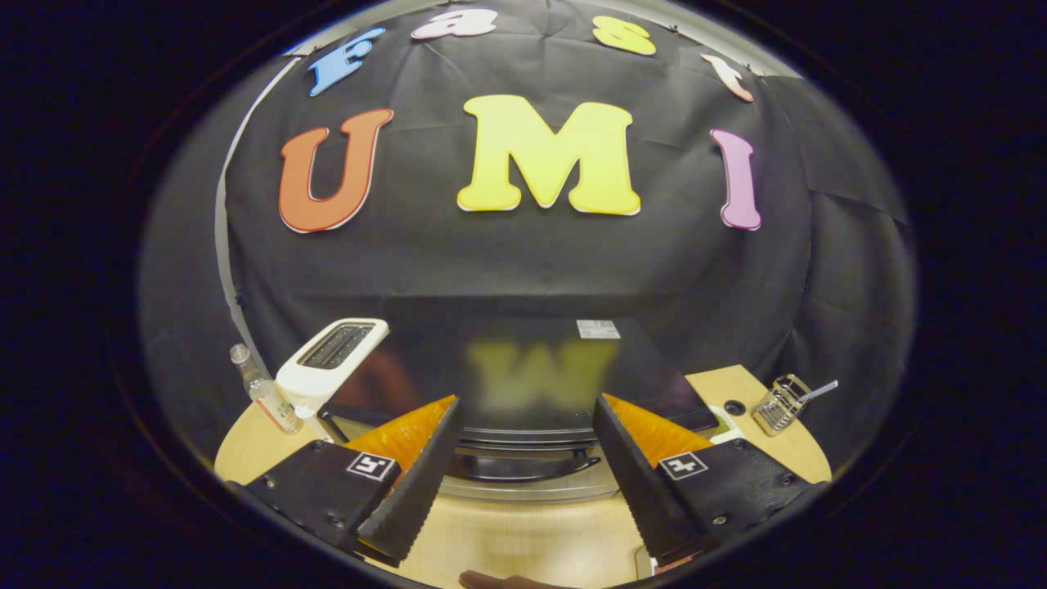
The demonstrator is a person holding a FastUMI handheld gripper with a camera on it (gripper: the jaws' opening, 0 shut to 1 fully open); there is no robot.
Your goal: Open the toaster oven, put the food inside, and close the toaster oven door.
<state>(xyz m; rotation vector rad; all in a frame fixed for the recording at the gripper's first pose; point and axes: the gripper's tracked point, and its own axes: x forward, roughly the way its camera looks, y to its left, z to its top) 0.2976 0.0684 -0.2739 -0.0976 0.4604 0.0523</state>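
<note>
We see the toaster oven (pixel 523 372), black and glossy on top, lying broadside with its door handle (pixel 523 468) toward us. The hand-held gripper (pixel 523 491) has its fingers wide apart, holding nothing.

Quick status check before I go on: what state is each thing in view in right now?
Toaster oven: door shut, handle facing the gripper.
Gripper: open, fingers either side of the handle, gripping nothing.
Toaster: upright, slots look empty.
Bottle: upright beside the toaster, cap on.
Wire holder: upright, a utensil sticking out of it.
</note>
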